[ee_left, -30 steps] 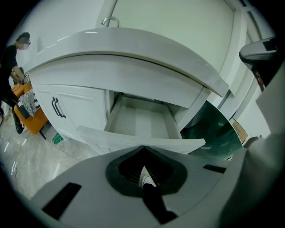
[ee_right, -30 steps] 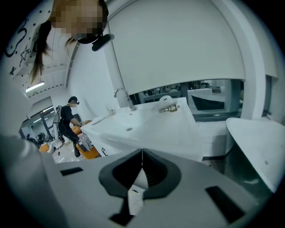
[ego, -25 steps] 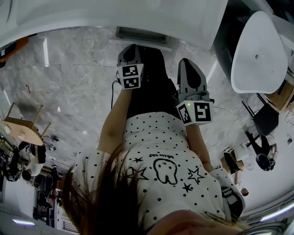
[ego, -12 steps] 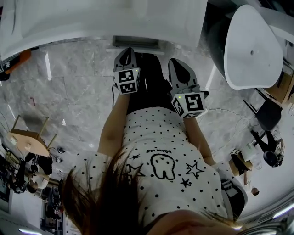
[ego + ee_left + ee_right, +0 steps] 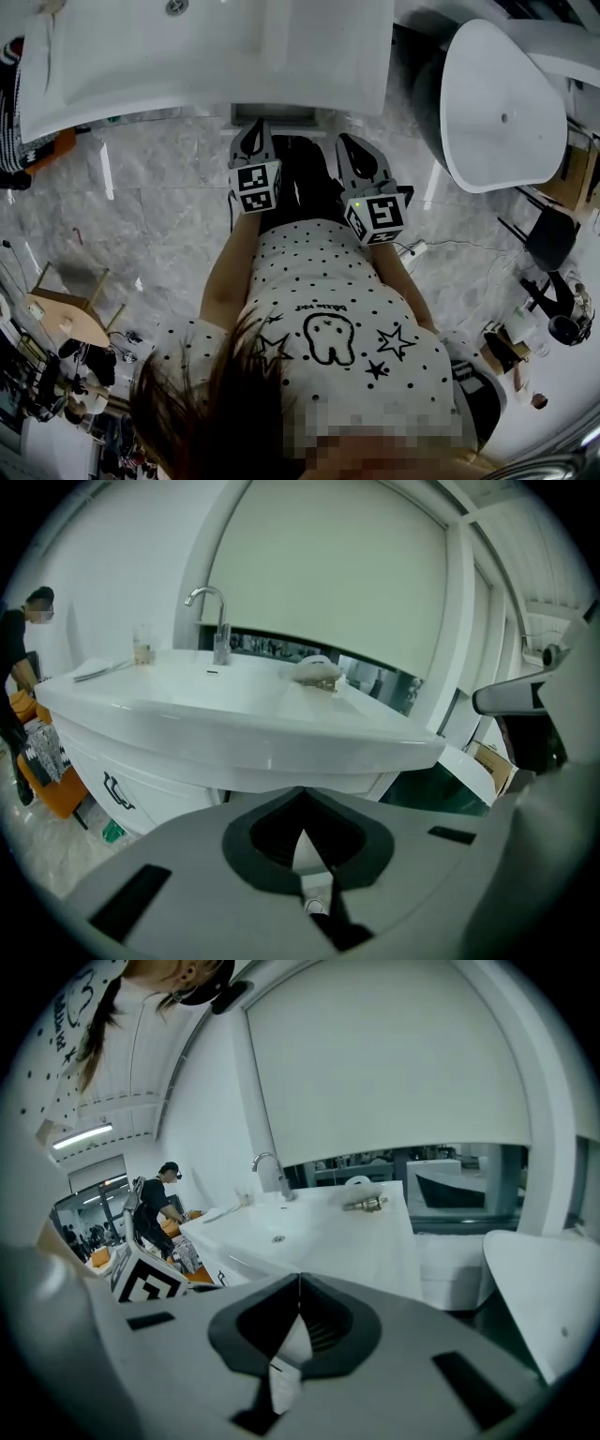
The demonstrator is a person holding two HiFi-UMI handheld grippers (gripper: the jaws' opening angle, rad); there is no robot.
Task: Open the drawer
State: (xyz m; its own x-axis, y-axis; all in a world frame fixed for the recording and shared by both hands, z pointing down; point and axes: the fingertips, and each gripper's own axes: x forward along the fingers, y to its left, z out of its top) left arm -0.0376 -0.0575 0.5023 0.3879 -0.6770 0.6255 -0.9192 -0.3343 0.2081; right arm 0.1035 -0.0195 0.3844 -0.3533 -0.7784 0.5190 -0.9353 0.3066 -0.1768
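at the far left of the left gripper view a person [image 5: 17,658] in dark clothes stood beside the white counter [image 5: 234,733], which carried a sink [image 5: 206,682] and a chrome tap [image 5: 217,621]. the drawer [image 5: 145,803] sat in the white cabinet [image 5: 89,752] under the counter's rim, left of the gripper, its dark handle [image 5: 117,791] showing and its front seemingly flush with the cabinet. in the head view the left hand-held gripper [image 5: 254,131] pointed toward the counter's front edge, its jaws pressed together with nothing between them. just to its right the right hand-held gripper [image 5: 347,145] was likewise closed and empty. further right a white tub [image 5: 497,103] stood on the marble floor [image 5: 150,206].
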